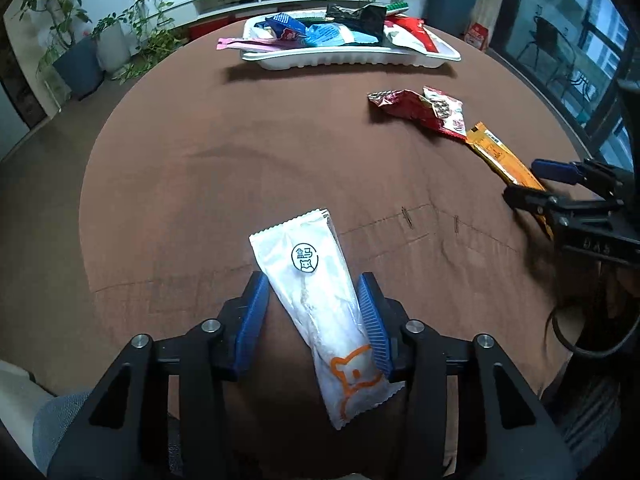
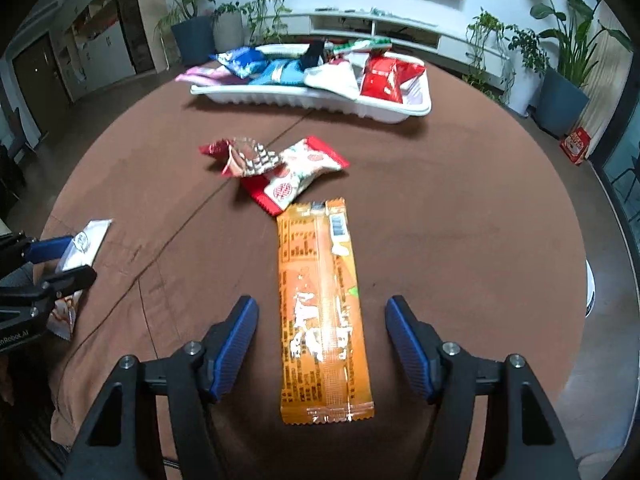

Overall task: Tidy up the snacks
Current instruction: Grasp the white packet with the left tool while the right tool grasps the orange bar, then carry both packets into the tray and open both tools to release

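A white snack packet [image 1: 316, 304] with an orange bear outline lies slanted on the brown table [image 1: 240, 168]. My left gripper [image 1: 313, 278] has it between its blue pads, which touch both long edges. From the right wrist view, the left gripper [image 2: 78, 258] and white packet [image 2: 86, 240] sit at the far left. A long orange snack packet [image 2: 320, 312] lies flat between the fingers of my right gripper [image 2: 320, 302], which is open with a wide gap on each side. In the left wrist view the right gripper [image 1: 524, 181] straddles the orange packet [image 1: 500, 156].
A white tray [image 1: 348, 60] [image 2: 304, 102] at the table's far side holds several snack packets, with a pink one sticking out over its left end. Two crumpled red-and-white packets [image 2: 280, 172] lie mid-table just beyond the orange one. Potted plants and a low white shelf stand behind.
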`<state>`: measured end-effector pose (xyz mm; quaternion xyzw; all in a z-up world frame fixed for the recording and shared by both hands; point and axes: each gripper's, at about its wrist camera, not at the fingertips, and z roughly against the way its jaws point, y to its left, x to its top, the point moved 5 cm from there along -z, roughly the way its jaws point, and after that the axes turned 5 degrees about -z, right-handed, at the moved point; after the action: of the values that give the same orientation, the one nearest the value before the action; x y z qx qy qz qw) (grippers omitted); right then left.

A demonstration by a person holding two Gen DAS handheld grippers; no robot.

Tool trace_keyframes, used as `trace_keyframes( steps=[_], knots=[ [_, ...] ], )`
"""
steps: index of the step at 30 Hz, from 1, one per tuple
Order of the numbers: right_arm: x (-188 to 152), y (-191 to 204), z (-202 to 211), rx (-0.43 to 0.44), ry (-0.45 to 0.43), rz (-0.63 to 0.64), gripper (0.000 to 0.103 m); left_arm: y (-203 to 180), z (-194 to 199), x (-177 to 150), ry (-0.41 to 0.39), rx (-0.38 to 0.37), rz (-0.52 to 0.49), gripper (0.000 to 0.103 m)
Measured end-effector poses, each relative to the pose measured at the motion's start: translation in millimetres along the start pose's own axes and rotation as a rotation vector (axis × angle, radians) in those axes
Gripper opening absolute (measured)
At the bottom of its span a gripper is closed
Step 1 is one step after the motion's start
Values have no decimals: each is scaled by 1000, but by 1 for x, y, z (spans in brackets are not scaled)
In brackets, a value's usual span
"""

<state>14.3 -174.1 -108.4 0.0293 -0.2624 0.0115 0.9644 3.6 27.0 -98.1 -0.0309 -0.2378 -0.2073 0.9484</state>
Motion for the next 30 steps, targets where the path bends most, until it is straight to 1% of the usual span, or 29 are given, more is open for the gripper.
trace_keyframes(
  steps=[2, 3, 4, 5, 6, 9, 11, 13, 17, 23, 27, 30],
  knots=[
    [2, -1, 2, -3, -1, -1, 67, 4, 2, 1, -9, -28, 9, 28],
    [2, -1, 4, -1, -1, -2, 64, 6, 2, 1, -10, -43, 14, 26],
    [3, -2, 5, 0, -2, -3, 58, 7, 2, 2, -8, -51, 10, 25],
    [4, -2, 7, 1, -2, -3, 48, 7, 2, 2, -7, -56, 4, 24],
    [4, -3, 6, 3, -1, -4, 43, 7, 2, 3, -6, -62, -4, 22],
    [4, -3, 7, 12, 5, 0, 35, 6, 3, 5, -12, -79, -16, 20],
    [3, 0, 8, 37, 8, 2, 22, 6, 6, 7, -22, -91, -16, 20],
    [2, 2, 7, 44, 9, 9, 17, 8, 6, 9, -21, -95, -15, 19],
    [2, 4, 10, 66, 1, 10, 16, 12, 8, 10, -32, -120, 6, 19],
    [3, 1, 25, 124, -41, -29, 15, 13, 20, 18, -67, -138, 20, 19],
    [10, -4, 37, 157, -84, -69, 15, 10, 33, 34, -109, -164, 18, 19],
    [20, -9, 45, 169, -114, -96, 15, 5, 44, 56, -147, -184, -4, 19]
  ],
)
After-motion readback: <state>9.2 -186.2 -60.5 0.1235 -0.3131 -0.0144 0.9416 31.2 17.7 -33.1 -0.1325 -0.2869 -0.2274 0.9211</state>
